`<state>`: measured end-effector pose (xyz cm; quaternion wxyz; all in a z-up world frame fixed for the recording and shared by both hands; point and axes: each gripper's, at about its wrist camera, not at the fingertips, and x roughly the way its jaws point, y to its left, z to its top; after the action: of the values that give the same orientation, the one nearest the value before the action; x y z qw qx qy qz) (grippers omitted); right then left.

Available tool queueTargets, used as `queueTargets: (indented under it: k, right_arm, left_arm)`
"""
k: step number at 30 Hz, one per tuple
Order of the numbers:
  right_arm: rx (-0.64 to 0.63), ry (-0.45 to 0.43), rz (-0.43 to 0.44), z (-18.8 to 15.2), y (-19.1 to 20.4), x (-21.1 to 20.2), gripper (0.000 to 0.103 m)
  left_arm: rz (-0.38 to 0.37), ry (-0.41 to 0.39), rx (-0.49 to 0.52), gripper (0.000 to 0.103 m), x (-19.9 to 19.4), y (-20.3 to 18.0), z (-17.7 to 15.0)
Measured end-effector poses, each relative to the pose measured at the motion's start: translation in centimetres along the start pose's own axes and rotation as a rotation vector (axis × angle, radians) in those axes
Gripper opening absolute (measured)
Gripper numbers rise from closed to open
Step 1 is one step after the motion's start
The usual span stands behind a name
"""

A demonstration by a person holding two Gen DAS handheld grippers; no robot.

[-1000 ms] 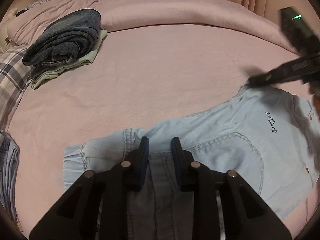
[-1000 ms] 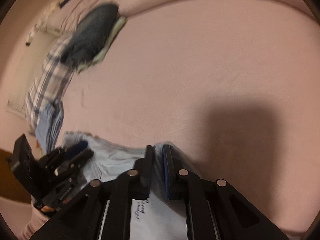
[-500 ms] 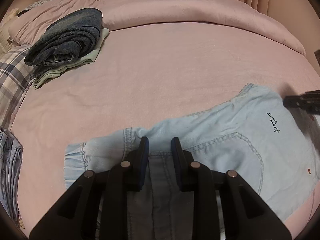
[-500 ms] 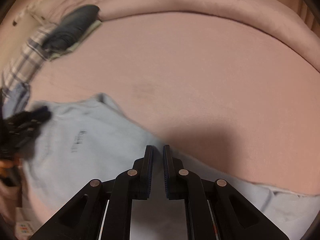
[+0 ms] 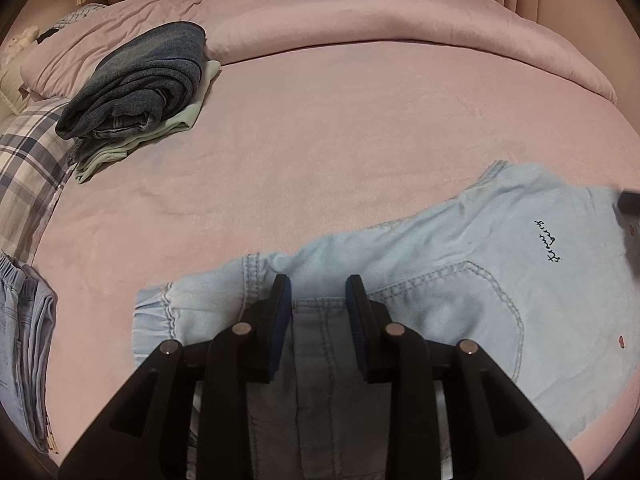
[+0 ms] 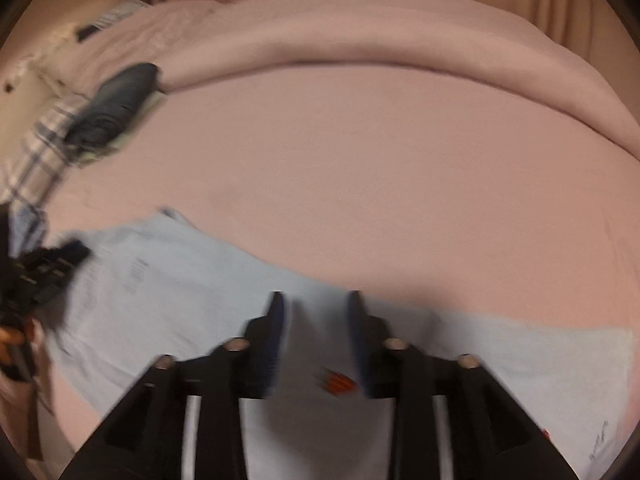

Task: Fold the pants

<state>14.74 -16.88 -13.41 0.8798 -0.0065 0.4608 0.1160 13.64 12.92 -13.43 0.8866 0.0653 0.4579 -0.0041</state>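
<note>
Light blue denim pants (image 5: 460,280) lie on the pink bed, waistband at the near left, a stitched pocket and dark script on the seat. My left gripper (image 5: 319,292) is open, its fingers just above the waistband area, holding nothing. In the blurred right wrist view the pants (image 6: 192,280) run across the near part of the bed. My right gripper (image 6: 317,308) is open over the cloth and empty. The left gripper shows at the left edge of the right wrist view (image 6: 48,268).
A folded stack of dark jeans on a pale green garment (image 5: 136,92) sits at the far left. A plaid pillow (image 5: 24,168) and folded light denim (image 5: 24,344) lie along the left edge. A rolled pink duvet (image 5: 360,16) runs along the back.
My right gripper has let go of the pants, opened, and swung right along the cloth. The pants leg now lies flat. My left gripper has stayed open in place.
</note>
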Motion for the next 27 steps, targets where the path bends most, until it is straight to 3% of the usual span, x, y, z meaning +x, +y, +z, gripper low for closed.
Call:
queueTargets:
  k: [2, 5, 10, 13, 16, 20, 22, 24, 27]
  right_arm:
    - [0.005, 0.042, -0.035, -0.5, -1.1, 1.9, 0.038]
    - [0.09, -0.042, 0.012, 0.0, -2.6, 1.4, 0.038]
    - [0.252, -0.13, 0.072, -0.2, -5.4, -1.4, 0.038]
    - [0.233, -0.119, 0.078, -2.1, -5.7, -2.8, 0.038]
    - [0.196, -0.112, 0.053, -5.7, -5.9, -4.2, 0.038]
    - [0.157, -0.059, -0.011, -10.0, -8.0, -4.1, 0.038]
    - [0.168, -0.089, 0.05, -11.8, -9.3, -5.4, 0.038]
    - [0.228, -0.106, 0.097, -13.1, -10.8, -7.0, 0.038]
    - [0.447, -0.202, 0.168, -15.8, -15.5, -10.2, 0.04]
  left_arm:
    - [0.01, -0.006, -0.015, 0.029, -0.7, -0.2, 0.1]
    - [-0.017, -0.056, 0.0, 0.03, -3.1, -1.7, 0.2]
    - [-0.183, -0.092, 0.063, 0.042, -6.3, -7.2, 0.3]
    - [-0.307, -0.068, 0.115, 0.043, -6.5, -12.1, -0.1]
    - [-0.371, -0.044, 0.179, 0.043, -6.1, -16.3, -1.1]
    - [-0.362, 0.035, 0.236, 0.044, -4.3, -19.1, -3.3]
    - [-0.344, -0.023, 0.26, 0.047, -4.7, -19.0, -4.7]
    - [-0.358, -0.013, 0.261, 0.049, -5.1, -18.2, -5.0]
    - [-0.376, 0.014, 0.243, 0.05, -5.7, -17.3, -5.0]
